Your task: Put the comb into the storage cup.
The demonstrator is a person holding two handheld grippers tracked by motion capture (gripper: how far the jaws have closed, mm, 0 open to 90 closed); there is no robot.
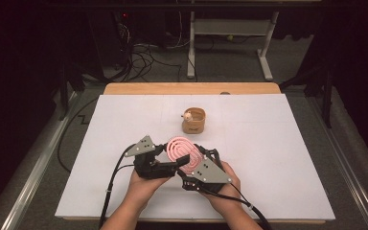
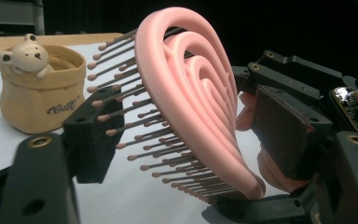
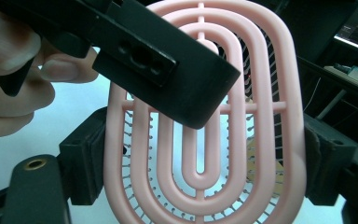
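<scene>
Both grippers meet near the table's (image 1: 287,143) front edge. Right gripper (image 1: 195,162) clamps the pink vented hairbrush (image 1: 182,152) by its edges, one pad on each side, holding it raised above the white surface. Left gripper (image 1: 172,165) straddles the same brush, one jaw at the bristles and one behind its back; whether its pads press is unclear. Farther back stands a tan bear-trimmed cup (image 1: 193,120).

Table brightly lit, surroundings dark; close views soft, slightly blurred.
</scene>
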